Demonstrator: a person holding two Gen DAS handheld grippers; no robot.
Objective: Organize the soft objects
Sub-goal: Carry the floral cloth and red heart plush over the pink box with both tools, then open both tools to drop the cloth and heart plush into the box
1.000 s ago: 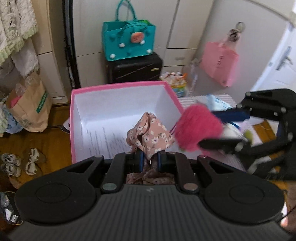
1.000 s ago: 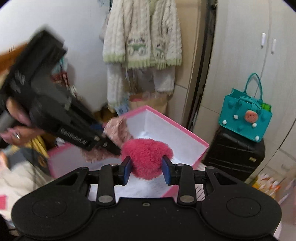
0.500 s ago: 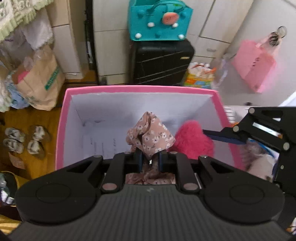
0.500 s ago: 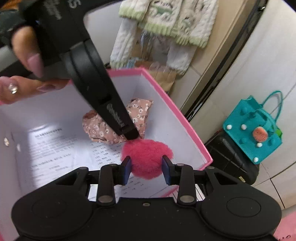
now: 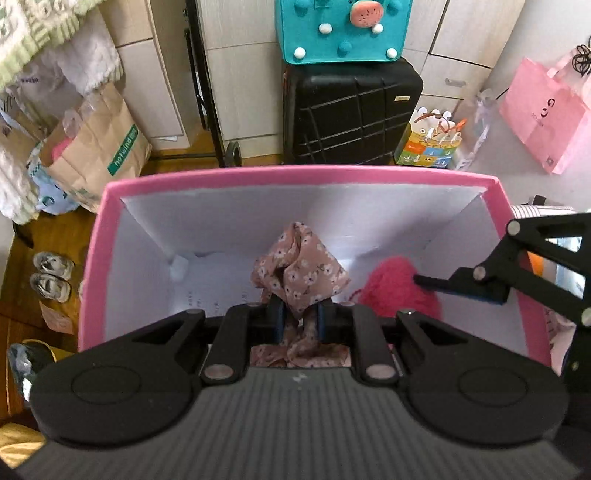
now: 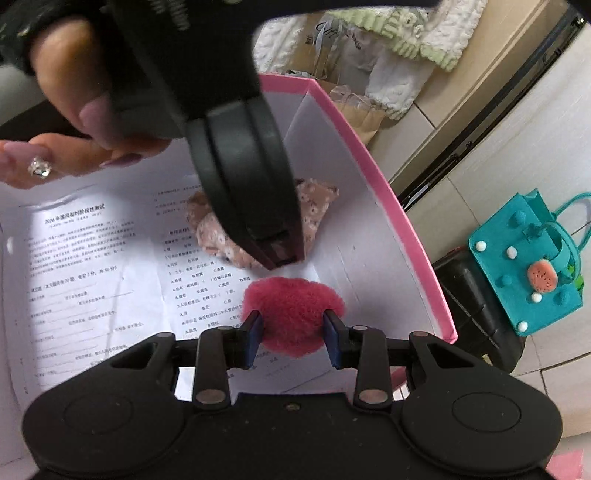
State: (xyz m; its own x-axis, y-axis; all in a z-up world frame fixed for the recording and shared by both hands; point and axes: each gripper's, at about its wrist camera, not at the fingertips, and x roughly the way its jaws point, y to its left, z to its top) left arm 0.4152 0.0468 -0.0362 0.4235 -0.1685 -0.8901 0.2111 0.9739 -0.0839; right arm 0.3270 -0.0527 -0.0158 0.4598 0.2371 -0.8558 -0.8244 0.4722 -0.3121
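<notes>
Pale cream cabinet doors (image 5: 240,66) fill the far wall from eleven to one o'clock, with a dark vertical metal rail (image 5: 201,85) running down them. At twelve, a black hard-shell ribbed suitcase (image 5: 351,114) stands on the floor, with a teal felt tote bag with pompoms (image 5: 343,26) on top of it. At ten, a brown paper shopping bag (image 5: 96,147) sits on the warm brown wooden floor (image 5: 48,229) under hanging cream knitwear (image 5: 40,29). At two, a pink paper gift bag (image 5: 546,114) hangs on a white wall. Soft, even daylight.
</notes>
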